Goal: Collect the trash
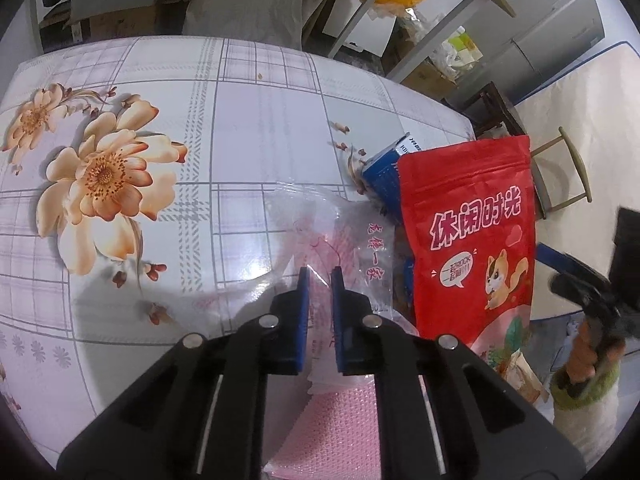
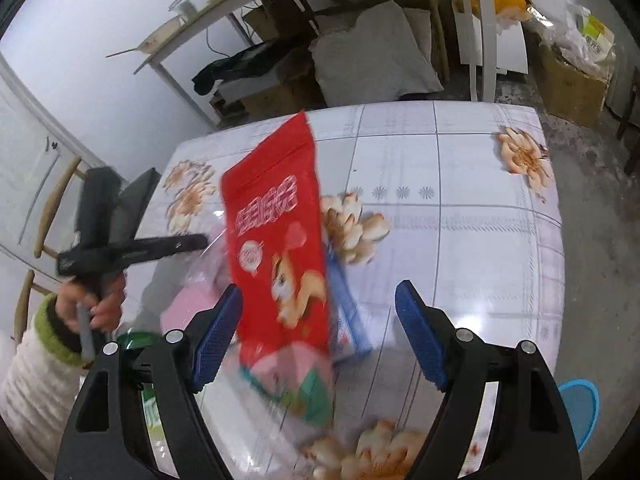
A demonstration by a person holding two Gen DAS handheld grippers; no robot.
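Left gripper (image 1: pixel 320 276) pinches a clear plastic bag (image 1: pixel 340 236) with pink print; blue pads nearly together with the film between them. The bag lies on the table (image 1: pixel 248 128), a floral, checked cloth, near its right edge in the left wrist view. A pink bubble-wrap pouch (image 1: pixel 336 420) sits under the gripper. A red snack pouch (image 1: pixel 468 232) stands upright just beside the clear bag, with a blue carton (image 1: pixel 384 168) touching behind it. Right gripper (image 2: pixel 318 328) is spread wide, holding nothing; the red pouch appears between its fingers, blurred. The left hand (image 2: pixel 100 304), in a green-cuffed white sleeve, grips the left tool's handle.
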